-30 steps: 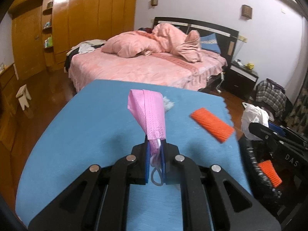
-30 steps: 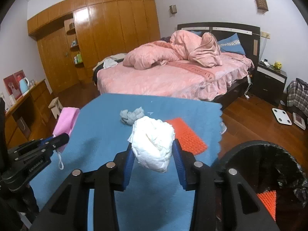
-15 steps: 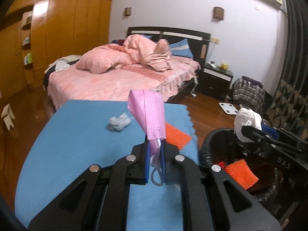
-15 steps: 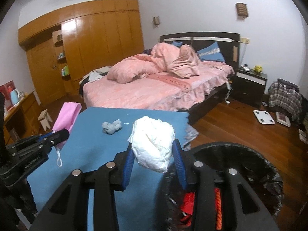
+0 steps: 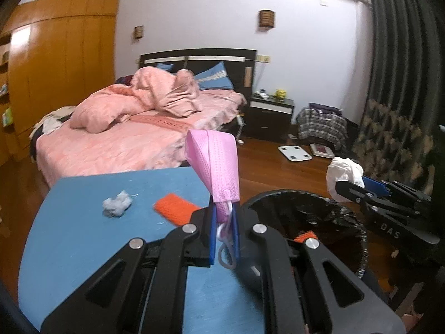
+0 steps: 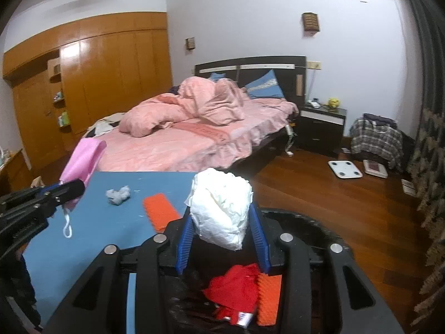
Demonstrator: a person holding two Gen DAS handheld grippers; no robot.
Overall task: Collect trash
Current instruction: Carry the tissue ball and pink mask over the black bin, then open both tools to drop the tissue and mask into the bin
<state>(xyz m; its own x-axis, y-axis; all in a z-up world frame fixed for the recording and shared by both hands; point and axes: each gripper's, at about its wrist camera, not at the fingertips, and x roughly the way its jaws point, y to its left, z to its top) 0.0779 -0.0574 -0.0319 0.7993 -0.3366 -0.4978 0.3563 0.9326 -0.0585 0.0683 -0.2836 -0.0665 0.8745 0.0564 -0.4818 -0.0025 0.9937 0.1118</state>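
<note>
Left gripper (image 5: 224, 222) fingers pinch the pink mask (image 5: 215, 167) beside the bin (image 5: 358, 231). Right gripper (image 6: 222, 236) clamps the white paper wad (image 6: 221, 208) above the bin opening — positioned for dropping. A tissue wad (image 6: 118, 194) and orange strip (image 6: 160, 211) remain on the counter (image 6: 83, 236).

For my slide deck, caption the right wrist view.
Right hand-held gripper holds crumpled white paper above the black trash bin.

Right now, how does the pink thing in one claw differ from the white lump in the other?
The pink face mask is flat, folded fabric with an ear loop dangling; the white paper wad is a crumpled ball. The left gripper pinches the mask with jaws nearly closed; the right gripper spreads wider around the wad. Both are held clear of the blue table, near the black bin.
</note>
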